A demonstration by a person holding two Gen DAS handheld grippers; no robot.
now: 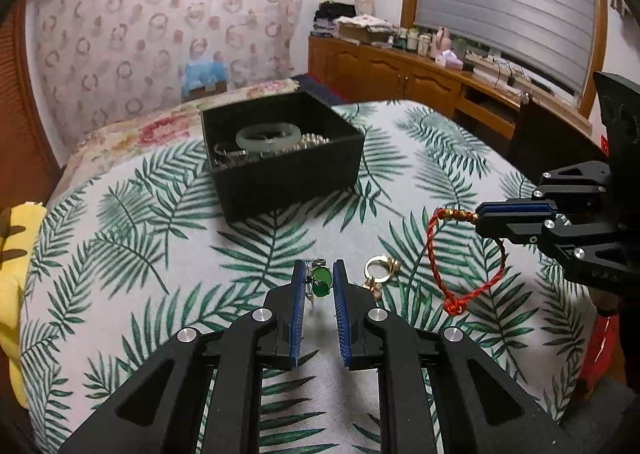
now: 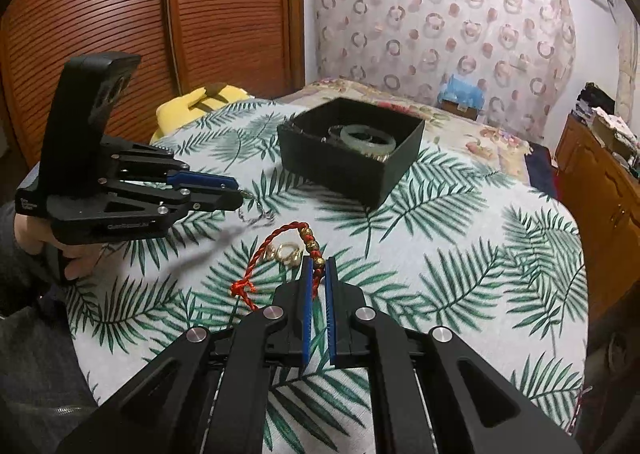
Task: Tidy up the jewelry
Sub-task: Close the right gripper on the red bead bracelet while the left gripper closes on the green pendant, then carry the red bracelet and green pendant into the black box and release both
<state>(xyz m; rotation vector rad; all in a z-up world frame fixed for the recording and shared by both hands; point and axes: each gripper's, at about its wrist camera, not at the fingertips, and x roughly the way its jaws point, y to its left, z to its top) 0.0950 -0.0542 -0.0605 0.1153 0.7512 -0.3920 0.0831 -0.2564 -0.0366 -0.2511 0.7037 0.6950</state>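
Jewelry lies on the leaf-print cloth (image 1: 132, 238) in front of the black box (image 1: 288, 178). Left of the gold rings (image 1: 380, 272), the left gripper (image 1: 319, 278) pinches a green-stone piece (image 1: 321, 281), its silver parts hard to make out. Right of the rings, the right gripper (image 2: 319, 274) clamps a red cord bracelet (image 2: 276, 250) lifted clear. The box wall partly hides a jade bangle (image 1: 267, 137).

We see a dim, warm-lit room with muted colour and soft grain. Around the black box (image 1: 280, 158) the leaf-print cloth (image 1: 120, 254) is evenly lit, and a blurred grey shadow lies on it left of the box in the right wrist view. Fisheye bending curves the window blind (image 1: 504, 2) far right of the box, and black vignette fills the corners. Distant shelves look soft.
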